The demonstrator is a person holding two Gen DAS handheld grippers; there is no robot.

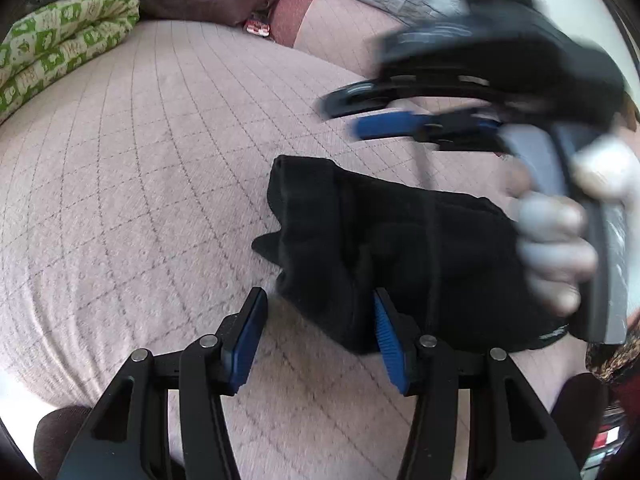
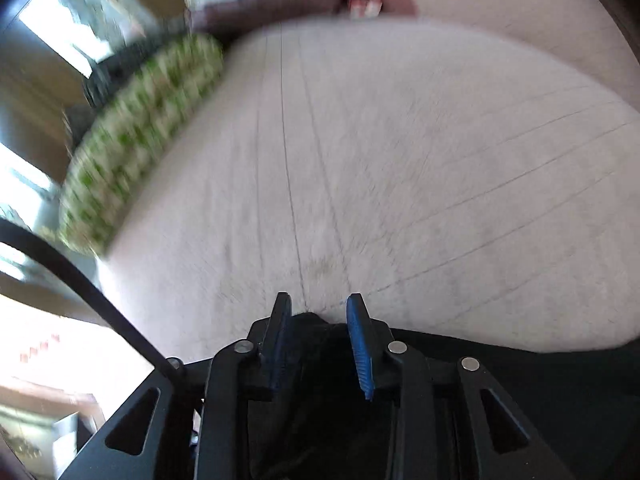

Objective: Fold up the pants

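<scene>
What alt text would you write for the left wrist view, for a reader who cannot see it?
A folded bundle of black pants lies on a pink quilted bedcover, with the left gripper open at its near edge. At upper right, a hand holds the blurred right gripper above the pants. A green patterned quilt lies at upper left.

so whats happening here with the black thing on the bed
A person is folding black pants on a quilted bed with a gripper in each hand. The pants lie in a bunched, partly folded heap. The left gripper is open at the heap's near edge, one finger over the cloth. The right gripper, blurred, has dark cloth between its fingers; whether it grips it is unclear. A green patterned quilt sits beyond.
</scene>
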